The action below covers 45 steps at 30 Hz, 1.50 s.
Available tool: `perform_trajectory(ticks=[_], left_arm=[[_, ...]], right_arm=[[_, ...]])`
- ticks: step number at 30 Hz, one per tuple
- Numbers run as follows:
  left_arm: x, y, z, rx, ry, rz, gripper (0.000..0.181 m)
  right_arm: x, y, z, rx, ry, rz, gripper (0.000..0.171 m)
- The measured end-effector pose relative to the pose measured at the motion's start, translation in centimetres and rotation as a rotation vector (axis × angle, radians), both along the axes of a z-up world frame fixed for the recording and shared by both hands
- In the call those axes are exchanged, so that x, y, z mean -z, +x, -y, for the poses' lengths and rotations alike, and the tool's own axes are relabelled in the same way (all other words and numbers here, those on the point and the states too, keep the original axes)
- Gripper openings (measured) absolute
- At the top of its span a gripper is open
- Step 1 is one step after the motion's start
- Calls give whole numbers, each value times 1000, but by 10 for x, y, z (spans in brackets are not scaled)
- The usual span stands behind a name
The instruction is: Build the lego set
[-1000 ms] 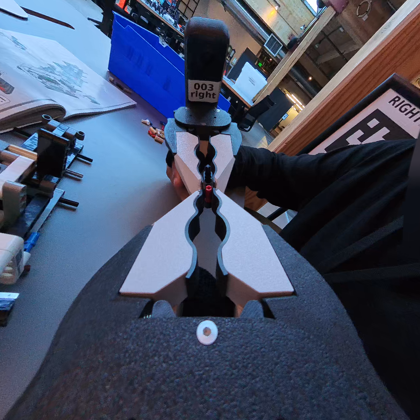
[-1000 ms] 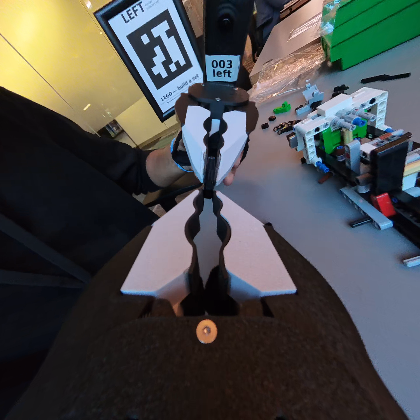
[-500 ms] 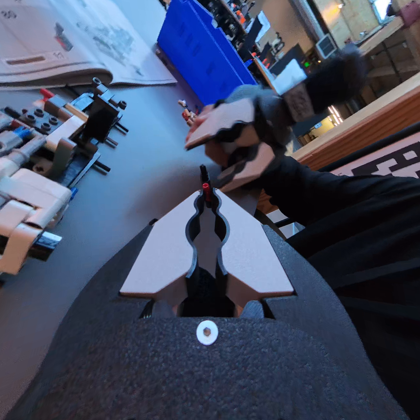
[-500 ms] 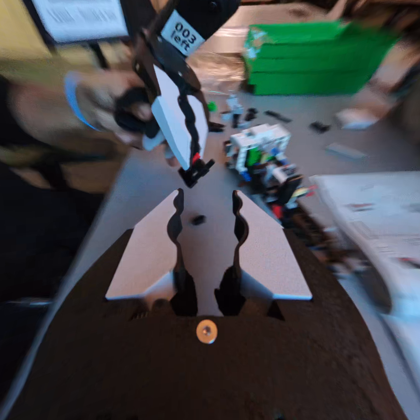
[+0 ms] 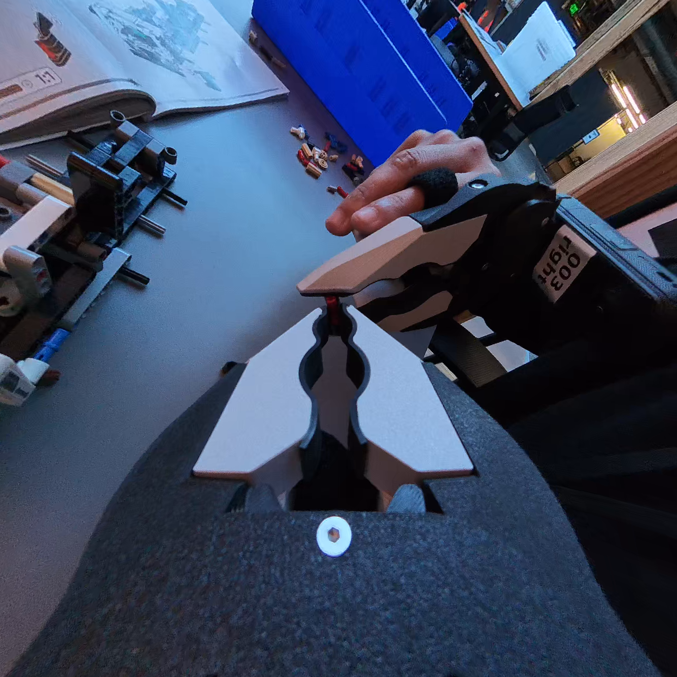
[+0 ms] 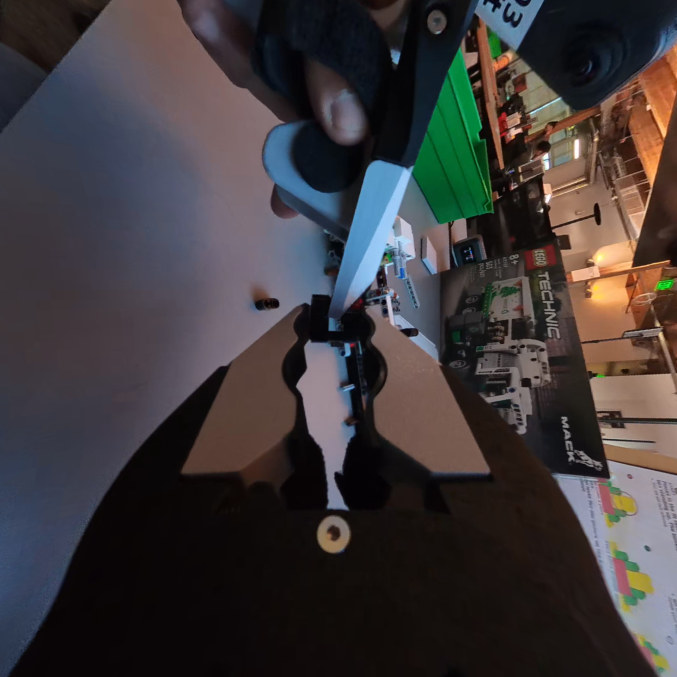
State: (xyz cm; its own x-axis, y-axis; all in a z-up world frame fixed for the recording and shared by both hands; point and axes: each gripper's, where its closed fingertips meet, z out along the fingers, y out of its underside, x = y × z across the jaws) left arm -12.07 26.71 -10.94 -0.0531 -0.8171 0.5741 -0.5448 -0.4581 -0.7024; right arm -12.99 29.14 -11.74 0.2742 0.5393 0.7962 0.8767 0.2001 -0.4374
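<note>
1. left gripper [image 5: 332, 315] is pinched tight on a small red pin [image 5: 332, 307], held up off the table [image 5: 219, 256];
2. right gripper [image 6: 339, 322] has its fingers closed onto a black connector piece [image 6: 319, 318], meeting the left one's tips;
3. half-built truck model [image 5: 55, 234] sits off to the side on the table

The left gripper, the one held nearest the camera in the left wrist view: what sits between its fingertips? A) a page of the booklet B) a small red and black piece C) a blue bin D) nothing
B: the left gripper is closed on a small red and black piece at its tips, with the right gripper just above.
</note>
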Motion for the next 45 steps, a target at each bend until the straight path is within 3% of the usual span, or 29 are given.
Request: perform_trajectory(ticks=[6, 9, 18, 23, 39, 45], left_arm=[[-3, 0, 5, 31, -4, 57, 19], [1, 0, 3, 11, 24, 59, 7], [6, -2, 0, -26, 130, 15, 7], [-1, -5, -4, -47, 64, 32, 7], [2, -6, -8, -97, 99, -13, 7], [2, -7, -9, -95, 90, -1, 7]], right_arm=[[-8, 4, -4, 16, 139, 110, 24], [-6, 2, -3, 5, 148, 115, 24], [-3, 0, -6, 15, 137, 73, 23], [-12, -4, -5, 7, 150, -29, 25], [-10, -3, -5, -8, 291, 170, 14], [-7, -4, -7, 1, 236, 115, 15]])
